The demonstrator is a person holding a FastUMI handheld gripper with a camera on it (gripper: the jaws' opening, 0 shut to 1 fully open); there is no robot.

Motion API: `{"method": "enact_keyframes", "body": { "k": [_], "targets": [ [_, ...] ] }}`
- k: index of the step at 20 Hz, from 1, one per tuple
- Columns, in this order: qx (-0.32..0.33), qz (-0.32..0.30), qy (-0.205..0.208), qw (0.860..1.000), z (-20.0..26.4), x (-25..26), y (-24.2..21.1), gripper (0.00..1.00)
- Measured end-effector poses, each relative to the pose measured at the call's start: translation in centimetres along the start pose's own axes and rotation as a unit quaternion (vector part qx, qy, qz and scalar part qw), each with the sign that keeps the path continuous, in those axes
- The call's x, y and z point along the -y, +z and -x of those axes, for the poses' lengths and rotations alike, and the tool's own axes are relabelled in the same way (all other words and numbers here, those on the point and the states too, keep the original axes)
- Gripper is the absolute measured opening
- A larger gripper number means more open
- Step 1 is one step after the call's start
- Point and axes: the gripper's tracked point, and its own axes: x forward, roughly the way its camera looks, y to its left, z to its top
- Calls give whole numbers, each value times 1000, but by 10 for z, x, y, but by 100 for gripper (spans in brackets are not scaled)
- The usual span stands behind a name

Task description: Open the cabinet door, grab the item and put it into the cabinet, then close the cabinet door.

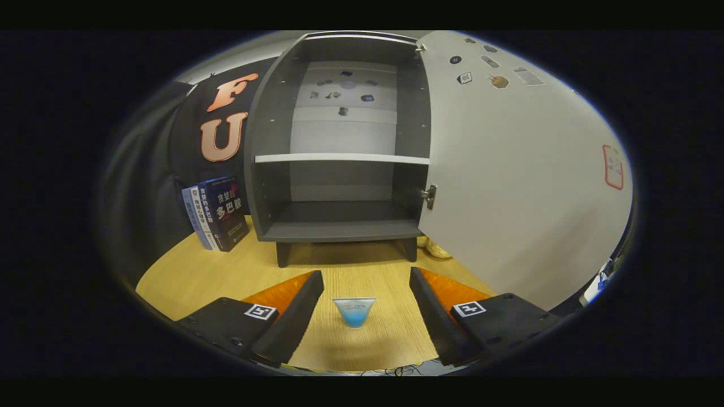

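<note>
Claw-mounted fisheye view, low over the table (186,277) — forward, squarely toward the nearby open cabinet (339,147).

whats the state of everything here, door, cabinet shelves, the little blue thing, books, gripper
cabinet door: swung wide open
cabinet: open; upper and lower compartments both bare
shelf: in place, nothing on it
small blue item: on the wooden table, between the fingers, touching neither
books: standing on end beside the cabinet, leaning
gripper: open, fingers either side of the item

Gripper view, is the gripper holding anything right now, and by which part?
Nothing is held: the gripper is open, the small blue cup standing untouched between its jaws.
</note>
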Motion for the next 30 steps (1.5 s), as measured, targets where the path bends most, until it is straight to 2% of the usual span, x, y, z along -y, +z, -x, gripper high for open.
{"method": "enact_keyframes", "body": {
  "k": [5, 10, 12, 13, 14, 15, 23, 30],
  "targets": [
    [-47, 7, 3, 999, -38, -1, -42, 98],
    [-76, -3, 17, 997, -55, -9, -67, 96],
    [-90, -7, 22, 996, -59, -14, -73, 87],
    [-88, -12, 23, 996, -61, -14, -69, 70],
    [-97, -14, 28, 995, -62, -17, -72, 64],
    [-105, -14, 27, 994, -60, -19, -72, 63],
    [-112, -2, 16, 994, -39, -21, -2, 61],
    [-86, -19, 39, 995, -17, -40, 106, 61]
  ]
}}
